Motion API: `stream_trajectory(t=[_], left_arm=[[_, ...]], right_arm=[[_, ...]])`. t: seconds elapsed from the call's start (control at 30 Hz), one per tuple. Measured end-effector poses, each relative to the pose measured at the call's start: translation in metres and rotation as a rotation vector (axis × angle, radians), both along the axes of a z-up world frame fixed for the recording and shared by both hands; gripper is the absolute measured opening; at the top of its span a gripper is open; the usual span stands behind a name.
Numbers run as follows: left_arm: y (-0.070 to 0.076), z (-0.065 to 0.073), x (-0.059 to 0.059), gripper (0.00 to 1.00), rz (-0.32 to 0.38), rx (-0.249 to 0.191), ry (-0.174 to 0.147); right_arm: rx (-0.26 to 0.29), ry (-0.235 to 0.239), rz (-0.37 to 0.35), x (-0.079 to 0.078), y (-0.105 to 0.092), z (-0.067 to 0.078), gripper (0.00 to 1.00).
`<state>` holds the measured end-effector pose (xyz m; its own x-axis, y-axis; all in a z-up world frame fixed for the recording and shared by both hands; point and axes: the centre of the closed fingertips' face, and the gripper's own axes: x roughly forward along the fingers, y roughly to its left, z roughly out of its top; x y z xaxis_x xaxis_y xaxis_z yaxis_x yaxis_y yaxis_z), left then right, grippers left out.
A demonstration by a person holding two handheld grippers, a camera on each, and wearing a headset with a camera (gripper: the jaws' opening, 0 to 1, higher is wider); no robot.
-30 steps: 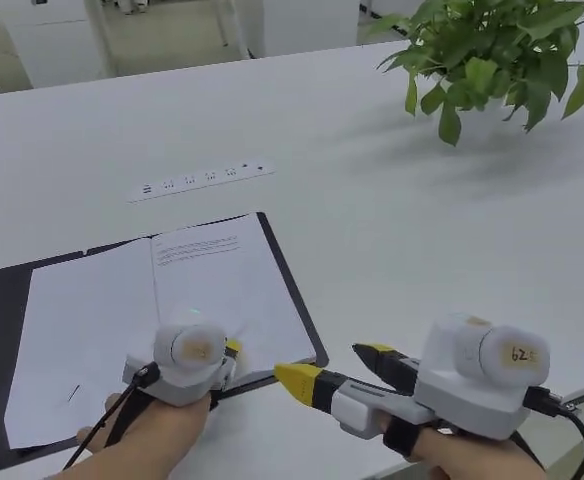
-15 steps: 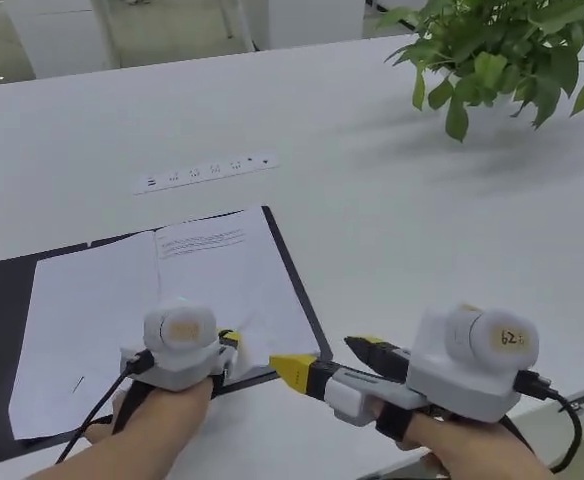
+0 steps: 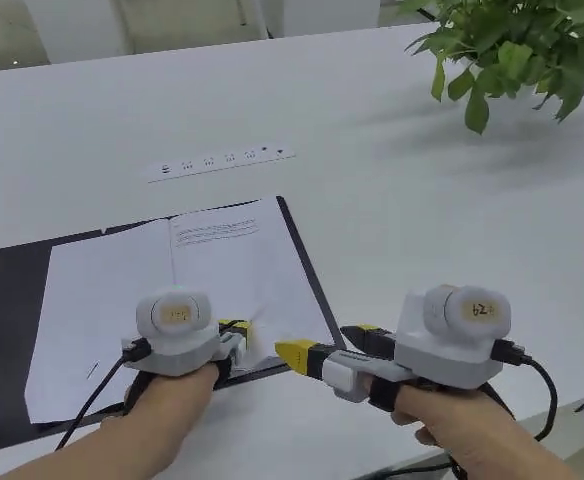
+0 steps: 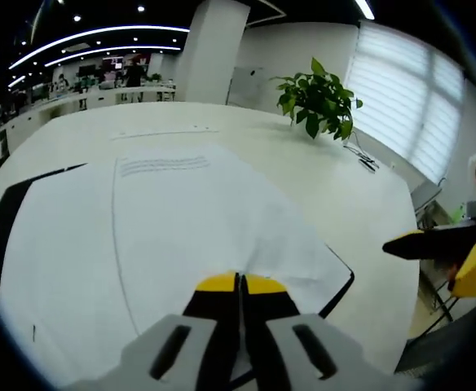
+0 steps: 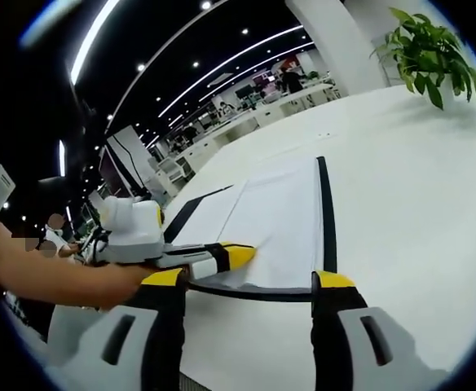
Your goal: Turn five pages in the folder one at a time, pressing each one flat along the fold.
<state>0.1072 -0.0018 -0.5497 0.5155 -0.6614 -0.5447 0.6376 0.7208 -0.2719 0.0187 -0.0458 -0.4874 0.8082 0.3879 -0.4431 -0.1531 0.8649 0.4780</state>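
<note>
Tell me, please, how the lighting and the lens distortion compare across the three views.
Head view: soft, even light, the plant throwing a faint shadow on the white table. Left gripper view: fisheye bows the edge of the folder; the blinds at right glare; print on the page is too small to read. Right gripper view: ceiling light strips bend into arcs over a dim room.

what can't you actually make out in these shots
- Printed lines on the white right-hand page: too small to read in the head view or the left gripper view.
- Whether the shut left gripper pinches that page: its own yellow-tipped jaws cover the contact in the left gripper view.
- Number of sheets in the white left-hand stack in the black folder: edges too thin to count in the head view.
</note>
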Motion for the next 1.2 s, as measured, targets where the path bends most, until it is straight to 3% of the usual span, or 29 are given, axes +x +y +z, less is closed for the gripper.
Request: stream_trajectory(t=[0.37,0.67,0.9,0.97,1.13,1.2], left_arm=[[0.001,0.001,0.001,0.0,0.04,-0.073,0.065],[0.0,0.0,0.001,0.0,0.042,-0.084,0.069],[0.0,0.0,0.001,0.0,0.037,-0.084,0.062],[0.0,0.0,0.001,0.0,0.035,-0.084,0.061],[0.0,0.0,0.0,0.0,0.035,-0.085,0.059],[0.0,0.0,0.0,0.0,0.032,-0.082,0.055]], right_arm=[[-0.043,0.026,0.003,0.019,-0.001,-0.024,0.51],[-0.047,0.072,-0.011,0.027,-0.007,-0.044,0.45],[-0.036,0.083,-0.018,0.026,-0.009,-0.044,0.4],[-0.057,0.086,-0.009,0.025,-0.01,-0.045,0.39],[-0.09,0.09,-0.015,0.024,-0.014,-0.048,0.3],[-0.094,0.093,-0.024,0.024,-0.017,-0.048,0.23]])
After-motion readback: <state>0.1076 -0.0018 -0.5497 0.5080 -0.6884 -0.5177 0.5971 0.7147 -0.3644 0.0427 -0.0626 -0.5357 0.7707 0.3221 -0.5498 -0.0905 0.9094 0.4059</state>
